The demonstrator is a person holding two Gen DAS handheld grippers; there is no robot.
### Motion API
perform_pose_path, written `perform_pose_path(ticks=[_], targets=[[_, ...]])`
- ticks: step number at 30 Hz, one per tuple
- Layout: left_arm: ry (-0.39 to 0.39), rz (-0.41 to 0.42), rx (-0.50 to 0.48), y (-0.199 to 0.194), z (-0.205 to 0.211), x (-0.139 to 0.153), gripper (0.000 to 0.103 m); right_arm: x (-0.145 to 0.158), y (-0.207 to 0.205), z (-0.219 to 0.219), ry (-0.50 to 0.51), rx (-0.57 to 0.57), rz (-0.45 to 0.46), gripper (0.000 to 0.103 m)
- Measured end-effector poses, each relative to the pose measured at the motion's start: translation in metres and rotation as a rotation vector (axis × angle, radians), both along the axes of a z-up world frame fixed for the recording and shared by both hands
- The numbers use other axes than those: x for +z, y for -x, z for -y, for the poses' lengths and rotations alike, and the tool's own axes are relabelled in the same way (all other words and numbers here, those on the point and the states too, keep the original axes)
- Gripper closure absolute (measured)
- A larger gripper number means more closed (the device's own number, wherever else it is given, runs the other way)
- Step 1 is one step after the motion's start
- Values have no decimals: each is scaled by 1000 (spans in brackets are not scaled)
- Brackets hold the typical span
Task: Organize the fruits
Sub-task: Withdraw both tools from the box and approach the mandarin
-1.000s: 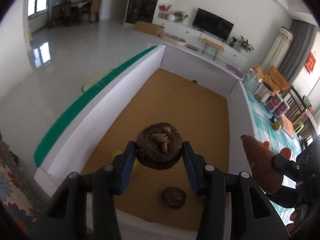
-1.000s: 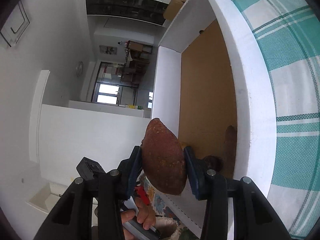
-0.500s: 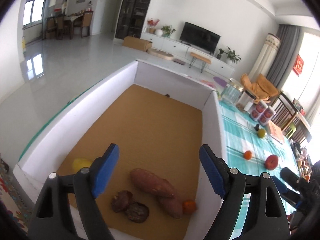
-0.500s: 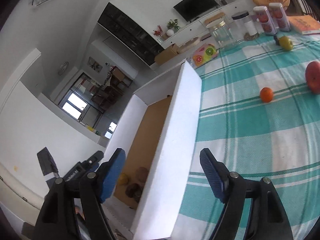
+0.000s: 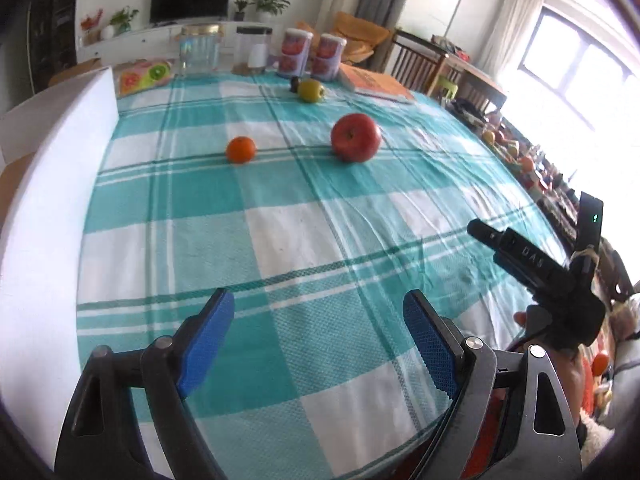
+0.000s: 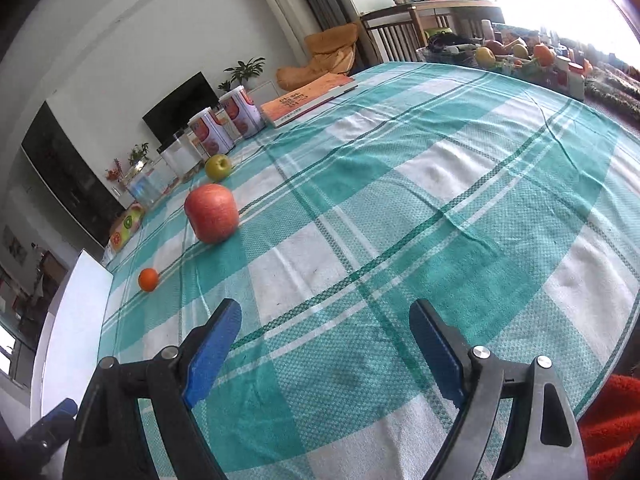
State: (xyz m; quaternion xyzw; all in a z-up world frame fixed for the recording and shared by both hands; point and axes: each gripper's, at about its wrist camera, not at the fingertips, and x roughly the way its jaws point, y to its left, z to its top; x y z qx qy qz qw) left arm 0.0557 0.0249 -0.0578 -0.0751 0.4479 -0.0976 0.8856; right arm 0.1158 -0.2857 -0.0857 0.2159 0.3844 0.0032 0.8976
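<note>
On the teal checked tablecloth lie a red apple [image 5: 355, 137] [image 6: 211, 213], a small orange [image 5: 240, 149] [image 6: 148, 279] and a green apple [image 5: 311, 90] [image 6: 218, 167] farther back. My left gripper [image 5: 319, 334] is open and empty above the cloth near its front edge. My right gripper [image 6: 325, 342] is open and empty, also over the front of the cloth; its body shows at the right of the left wrist view. The white-walled box [image 5: 48, 184] [image 6: 76, 312] stands along the left; its inside is hidden.
At the back stand two red-labelled cans [image 5: 312, 56], a glass jar [image 5: 199, 50], a white-lidded container [image 5: 254, 50] and an orange book [image 5: 374, 82]. A fruit-print pack [image 5: 145, 75] lies by the box corner. More fruit and clutter [image 6: 520, 58] sit beyond the far right edge.
Both grippers let go of what they held into the box, a dark brown fruit and a sweet potato. They then opened and swung right, from over the box to over the tablecloth.
</note>
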Motion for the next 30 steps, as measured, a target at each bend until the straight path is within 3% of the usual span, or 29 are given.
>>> perform_pose_path(ticks=[4,6,16,22,27,30], targets=[[-164,-29,-17,-15,24,-33,15,-3,-2,-11,16,8,-20,17],[-194,-16,3,-20,21,-40,15,-3,-4,-22,64,17,-16,17],[-216,24,53,-39,15,-54,11,-13,-14,-63,302,79,-60,15],[-216,17,55,-41,13,-55,8,-29,-24,-72,349,112,-142,13],[-211,18,54,-42,13,-55,8,-34,-25,-79,381,139,-160,4],[-143,5,66,-49,3,-51,8,-34,-25,-78,371,143,-162,1]])
